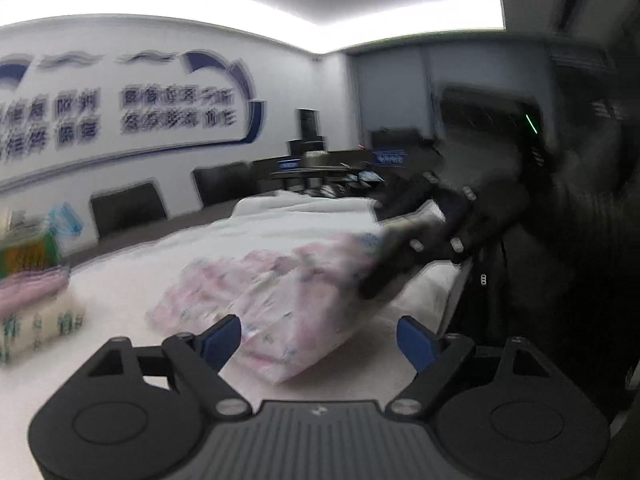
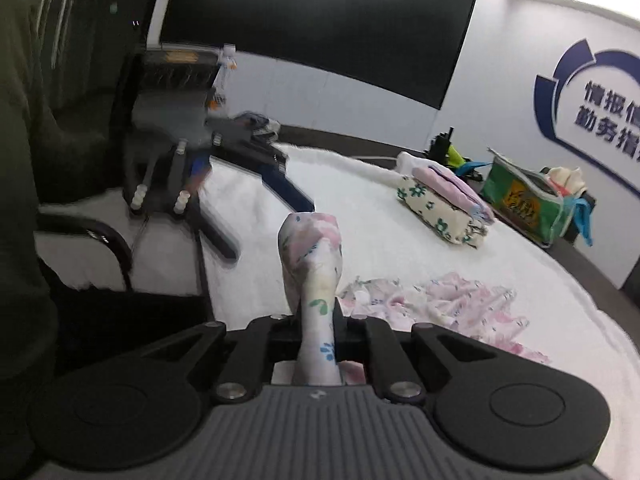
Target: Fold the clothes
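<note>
Pink-and-white floral cotton, a thin crumpled garment (image 2: 448, 304), lies on the white fleecy cover of the counter (image 2: 380, 240), near the front edge. One bunched end of it rises in a tight twist between the pads of the right tool (image 2: 318, 344), which is clamped hard onto the cloth; the rest trails away to the right across the cover. In the left wrist view the same garment (image 1: 280, 304) sits just beyond the blue-tipped fingers (image 1: 224, 338) of the left tool (image 1: 320, 340), whose jaws stand wide apart with nothing gripped; the cloth's near corner lies between the two tips without being pressed. That view is badly blurred.

From the right wrist view the left tool (image 2: 256, 200) shows at the left side of the counter, its long dark fingers spread. Farther back on the right rests a folded stack of clothes, cream with green flowers below and lilac on top (image 2: 444, 204). Beyond the stack stands a green zip-up plastic bag (image 2: 520, 200). A black chair armrest (image 2: 100, 240) shows at the left edge, off the counter. A large dark wall screen (image 2: 320, 20) hangs at the far side.
</note>
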